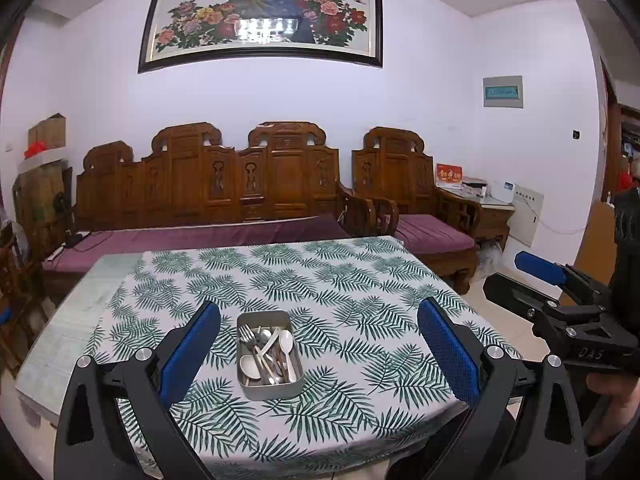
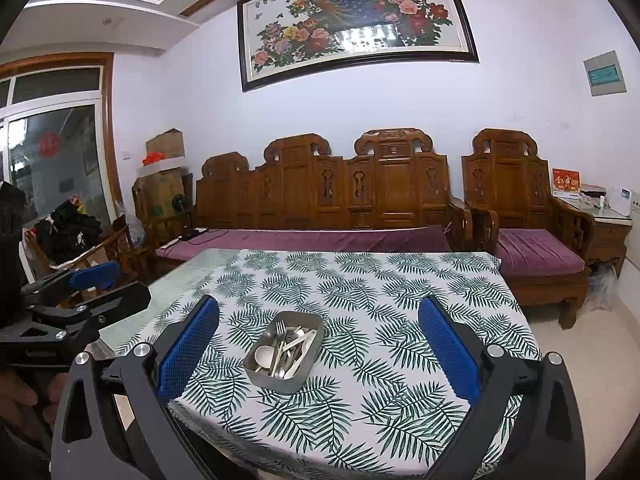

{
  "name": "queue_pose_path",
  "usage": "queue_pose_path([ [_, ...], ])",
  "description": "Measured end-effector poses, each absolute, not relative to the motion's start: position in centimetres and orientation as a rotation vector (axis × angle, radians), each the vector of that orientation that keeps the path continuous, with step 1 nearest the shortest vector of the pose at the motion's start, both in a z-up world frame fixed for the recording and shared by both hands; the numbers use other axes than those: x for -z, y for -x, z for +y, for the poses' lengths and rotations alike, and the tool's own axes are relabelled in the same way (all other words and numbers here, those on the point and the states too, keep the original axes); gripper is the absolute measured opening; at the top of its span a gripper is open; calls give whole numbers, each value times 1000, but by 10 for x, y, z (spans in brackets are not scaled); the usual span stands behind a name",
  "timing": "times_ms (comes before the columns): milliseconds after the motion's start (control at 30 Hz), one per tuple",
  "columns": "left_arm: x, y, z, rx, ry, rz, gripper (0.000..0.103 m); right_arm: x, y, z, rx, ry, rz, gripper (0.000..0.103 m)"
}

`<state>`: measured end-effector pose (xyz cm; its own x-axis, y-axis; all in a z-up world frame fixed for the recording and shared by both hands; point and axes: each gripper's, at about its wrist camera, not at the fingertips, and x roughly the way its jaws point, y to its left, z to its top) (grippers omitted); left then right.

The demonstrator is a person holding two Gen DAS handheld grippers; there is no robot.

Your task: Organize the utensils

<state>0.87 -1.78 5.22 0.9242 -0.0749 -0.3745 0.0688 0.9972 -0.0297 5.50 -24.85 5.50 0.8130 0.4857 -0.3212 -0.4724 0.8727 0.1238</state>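
Even, bright light; glare on the painting point(image 1: 260, 16); fisheye edges bend, darken.

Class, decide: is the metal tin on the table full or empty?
Partly full. The tin holds a loose heap of forks and white spoons.

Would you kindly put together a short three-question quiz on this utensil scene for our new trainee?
1. True or false: both grippers are shut on utensils.
2. What holds the utensils?
A. a metal tin
B. a wicker basket
C. a glass jar
3. Fill in: the tin stands on a cloth printed with green ____.

Key: 1 false: left gripper and right gripper are open and empty. 2 A. 3 leaves, tablecloth.
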Motion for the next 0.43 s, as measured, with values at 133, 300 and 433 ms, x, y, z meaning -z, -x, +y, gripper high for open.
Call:
queue_pose_path([
  [133,-52,-8,-18,72,18,385,95,-55,-55,-248,-512,-40,353,100],
  [300,-52,-7,-17,69,19,387,95,-55,-55,-249,-511,-40,353,100],
  [433,-52,-8,-17,68,19,386,95,-55,-55,-249,-512,-39,353,100],
])
